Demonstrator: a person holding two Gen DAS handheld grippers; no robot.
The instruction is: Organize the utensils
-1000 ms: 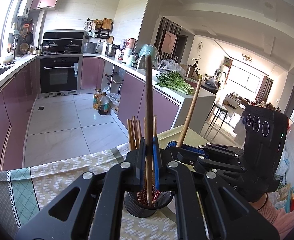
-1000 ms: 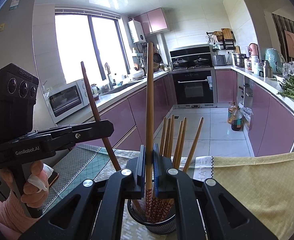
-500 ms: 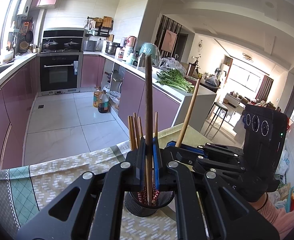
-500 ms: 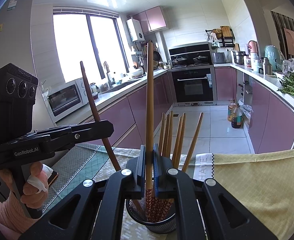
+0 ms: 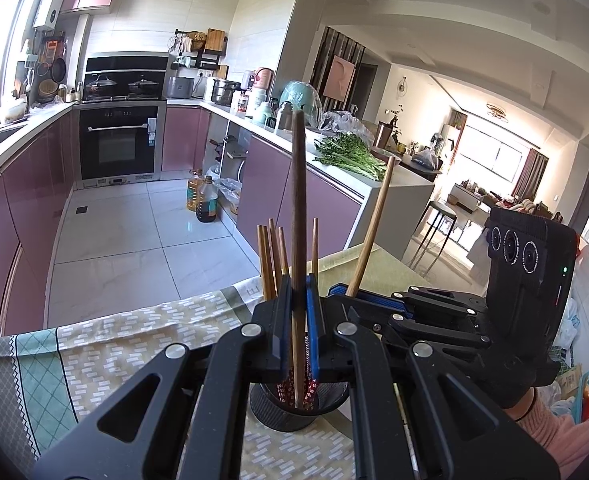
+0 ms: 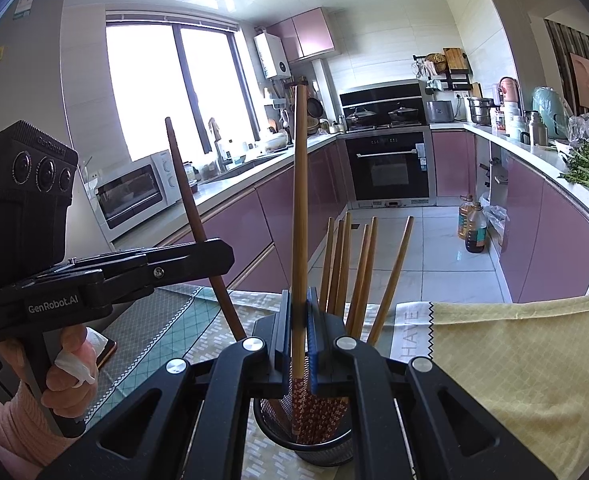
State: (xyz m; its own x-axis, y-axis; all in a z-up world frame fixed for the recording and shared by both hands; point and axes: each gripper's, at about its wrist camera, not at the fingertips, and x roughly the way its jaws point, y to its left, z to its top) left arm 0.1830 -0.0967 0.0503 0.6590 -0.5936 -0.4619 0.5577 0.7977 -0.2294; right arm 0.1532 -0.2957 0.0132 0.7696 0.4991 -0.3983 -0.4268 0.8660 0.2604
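grippers both closed, each clamping one chopstick upright over the black mesh holder [image 5: 294, 404]. left gripper [image 5: 299, 320] pinches a dark brown chopstick [image 5: 297, 208], lower end inside the holder mouth. right gripper [image 6: 297, 332] pinches a lighter wooden chopstick [image 6: 299, 200], patterned red end down in the holder. other chopsticks [image 6: 354, 268] stand in the holder, leaning. holder sits on a patterned tablecloth [image 5: 106, 344]; yellow cloth [image 6: 514, 352] to its right.

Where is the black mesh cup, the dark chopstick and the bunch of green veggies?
black mesh cup [image 6: 326, 454]: right wrist view, front of its wire wall.
dark chopstick [image 5: 297, 200]: left wrist view, middle of its shaft above the jaws.
bunch of green veggies [image 5: 350, 154]: left wrist view, leafy middle on the counter.
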